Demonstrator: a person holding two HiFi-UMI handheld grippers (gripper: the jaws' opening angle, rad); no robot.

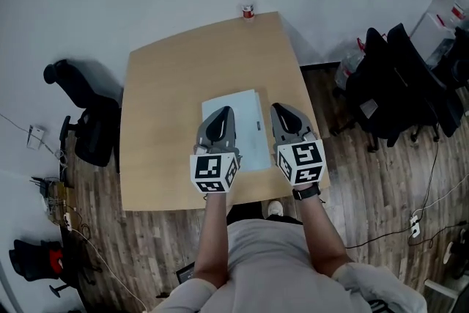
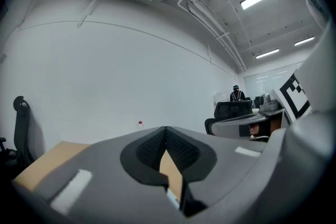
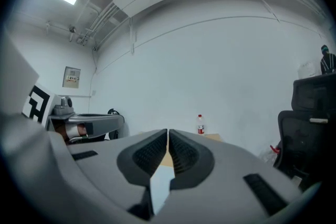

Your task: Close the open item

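Spotted pale grey flat rectangular item [image 1: 248,121] at frame centre on light wooden desk [image 1: 165,121], lying flat; couldn't tell open from shut. Noted left tongs [image 1: 224,111] pressed together, empty; right tongs [image 1: 278,108] likewise. Judged best: find loose edge first, press down slowly, evenly.

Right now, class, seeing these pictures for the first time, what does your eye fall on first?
The left hand-held gripper and the right hand-held gripper, each bearing a black-and-white marker cube, hang side by side near the table's front edge with jaws shut and empty. Between them a flat white item lies in the middle of the wooden table. A lone bottle with a red cap stands at the table's far edge.
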